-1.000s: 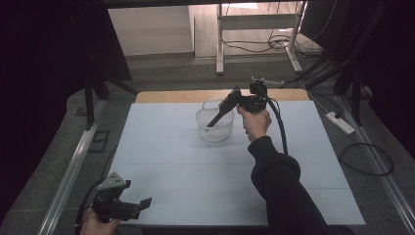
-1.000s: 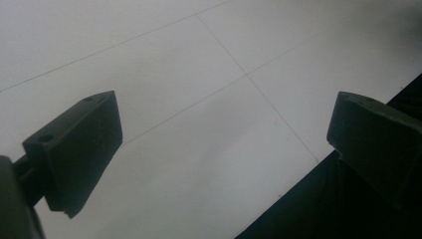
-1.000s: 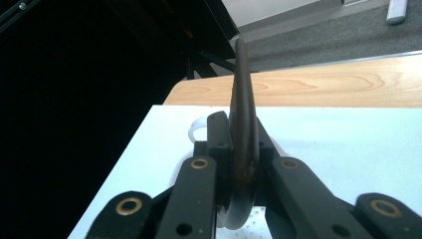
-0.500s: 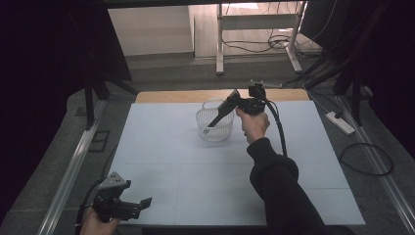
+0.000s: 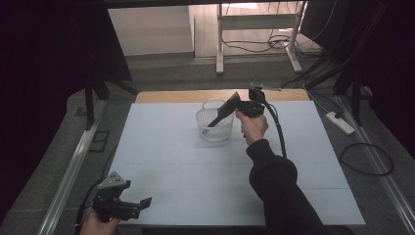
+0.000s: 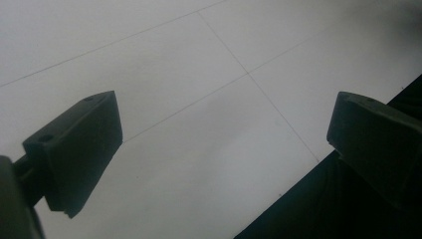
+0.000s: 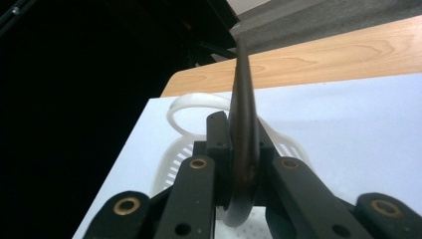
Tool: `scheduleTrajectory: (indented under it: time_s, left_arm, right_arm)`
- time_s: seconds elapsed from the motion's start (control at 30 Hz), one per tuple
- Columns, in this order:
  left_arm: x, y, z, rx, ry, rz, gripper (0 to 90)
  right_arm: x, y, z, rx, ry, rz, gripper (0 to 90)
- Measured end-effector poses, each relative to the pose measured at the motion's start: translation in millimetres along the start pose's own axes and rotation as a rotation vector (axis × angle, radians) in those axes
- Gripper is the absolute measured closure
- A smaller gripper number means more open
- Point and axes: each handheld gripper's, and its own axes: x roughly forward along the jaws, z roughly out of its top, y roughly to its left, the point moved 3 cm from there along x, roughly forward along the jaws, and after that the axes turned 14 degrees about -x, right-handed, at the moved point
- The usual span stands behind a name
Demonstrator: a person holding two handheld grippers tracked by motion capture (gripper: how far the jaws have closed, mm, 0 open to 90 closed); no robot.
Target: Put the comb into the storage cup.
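While the right claw (image 5: 234, 108) hangs over the white basket (image 5: 214, 126) at the far middle of the tabletop (image 5: 161, 147), it should lower the dark spatula (image 7: 243, 139) until it sits inside before letting go; its jaws are clamped tight on that spatula; the left claw (image 6: 219, 144) idles at the near edge, jaws wide, holding nothing.

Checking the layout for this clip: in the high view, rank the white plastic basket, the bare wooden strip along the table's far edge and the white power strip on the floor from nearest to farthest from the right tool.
1. White plastic basket, directly under the right tool.
2. Wooden strip, behind the basket at the far table edge.
3. White power strip, on the floor off to the right.
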Motion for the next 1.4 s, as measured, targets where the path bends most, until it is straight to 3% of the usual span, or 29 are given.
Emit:
scheduleTrajectory:
  time_s: [0.2,0.47,1.4]
  left_arm:
    - [0.0,0.4,0.1,-0.002,0.002,0.001,1.8]
    - [0.0,0.8,0.1,-0.006,0.003,0.001,1.9]
    - [0.0,1.1,0.1,-0.007,0.004,0.002,2.1]
  right_arm:
    - [1.8,-7.6,-4.7,-0.001,0.023,-0.034,76.8]
    - [1.6,-11.0,-7.7,-0.057,0.056,-0.094,69.2]
    - [6.2,-11.5,-14.6,-0.215,0.143,-0.181,30.0]
